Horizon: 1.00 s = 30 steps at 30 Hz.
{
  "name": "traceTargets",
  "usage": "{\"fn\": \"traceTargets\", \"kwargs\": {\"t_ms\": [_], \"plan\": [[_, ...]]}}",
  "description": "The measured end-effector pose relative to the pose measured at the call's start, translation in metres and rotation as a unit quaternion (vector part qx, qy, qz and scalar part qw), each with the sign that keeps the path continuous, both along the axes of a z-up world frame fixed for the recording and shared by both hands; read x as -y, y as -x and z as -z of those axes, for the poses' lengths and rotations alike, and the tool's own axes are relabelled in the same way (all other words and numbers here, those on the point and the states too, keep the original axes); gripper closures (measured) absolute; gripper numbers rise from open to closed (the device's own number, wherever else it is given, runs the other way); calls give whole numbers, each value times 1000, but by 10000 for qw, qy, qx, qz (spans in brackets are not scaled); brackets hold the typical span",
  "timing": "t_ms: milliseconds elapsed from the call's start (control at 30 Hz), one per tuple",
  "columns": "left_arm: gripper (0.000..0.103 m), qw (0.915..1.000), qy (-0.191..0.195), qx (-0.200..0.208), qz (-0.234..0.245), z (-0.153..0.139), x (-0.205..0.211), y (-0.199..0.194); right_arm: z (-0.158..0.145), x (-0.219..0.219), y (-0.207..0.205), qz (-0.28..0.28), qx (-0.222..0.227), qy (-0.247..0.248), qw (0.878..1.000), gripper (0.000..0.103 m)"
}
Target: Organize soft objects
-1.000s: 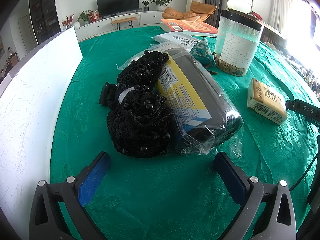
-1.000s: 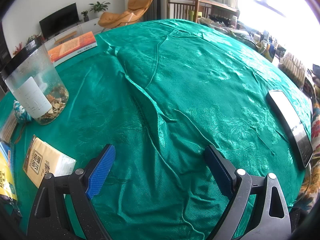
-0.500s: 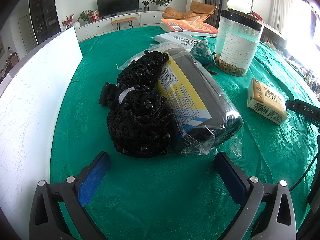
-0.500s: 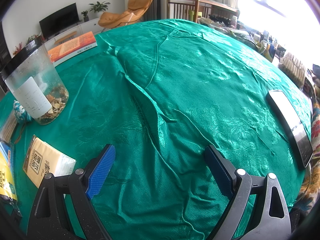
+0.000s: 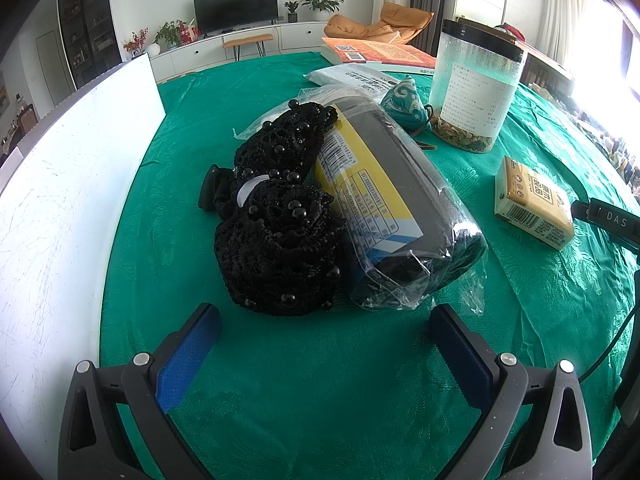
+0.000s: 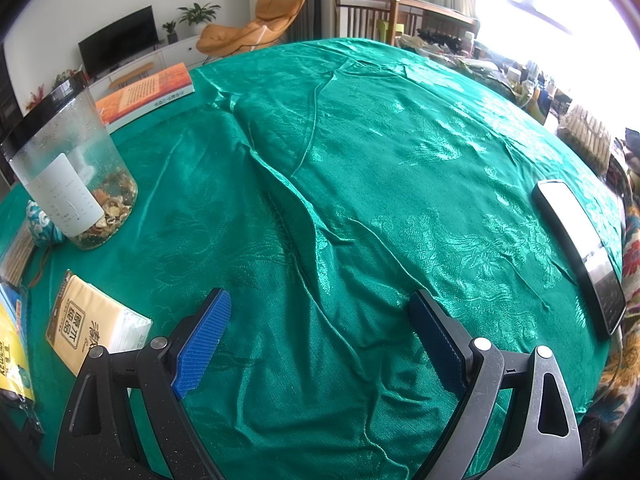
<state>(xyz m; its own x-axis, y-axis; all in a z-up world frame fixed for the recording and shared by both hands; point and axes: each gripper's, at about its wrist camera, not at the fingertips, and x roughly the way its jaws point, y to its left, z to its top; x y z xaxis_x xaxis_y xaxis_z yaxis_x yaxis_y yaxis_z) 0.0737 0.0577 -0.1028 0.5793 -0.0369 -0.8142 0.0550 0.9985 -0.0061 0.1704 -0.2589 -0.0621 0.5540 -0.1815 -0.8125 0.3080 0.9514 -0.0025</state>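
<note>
A black beaded knit item (image 5: 276, 220) lies on the green tablecloth (image 5: 320, 380), touching a dark cloth roll in a clear plastic bag with a yellow label (image 5: 396, 208). A small teal patterned pouch (image 5: 406, 106) sits behind them. A yellow tissue pack (image 5: 532, 204) lies to the right, also in the right wrist view (image 6: 88, 320). My left gripper (image 5: 324, 332) is open and empty, just in front of the knit item and bag. My right gripper (image 6: 320, 328) is open and empty over bare cloth (image 6: 360, 184).
A clear jar with a black lid (image 5: 476, 88) stands behind the pouch, also in the right wrist view (image 6: 68, 168). An orange book (image 6: 148, 94) lies at the back. A white board (image 5: 68, 184) stands at the left. A phone (image 6: 580, 252) lies near the table's right edge.
</note>
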Motion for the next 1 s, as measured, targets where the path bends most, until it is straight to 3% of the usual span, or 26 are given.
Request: {"fn": "traceTargets", "kwargs": {"t_ms": [233,433,733,800,867,933,1000], "plan": [[0,10000,18,-57,-14,-1,-1,7,0,0,0,0,0,0,10000,11],[0,9989,238,-36,396,-6,5,41,0,-1,0,0,0,1,10000,11],[0,9983,524,-121,206,-14,-11,49,-1,1,-1,-30,11,-40,10000,10],[0,9981,592,-42,178,-20,-17,53,-5,3,-6,-622,-45,-509,9968,11],[0,9977,666,-4,125,-23,-23,55,-18,0,-2,-1508,256,-1029,9829,14],[0,9969,786,7,89,-26,-27,56,-32,-14,3,-2451,549,-1290,9593,12],[0,9961,879,-28,74,-26,-30,55,-38,-37,-1,-3337,364,-1310,9328,12]]}}
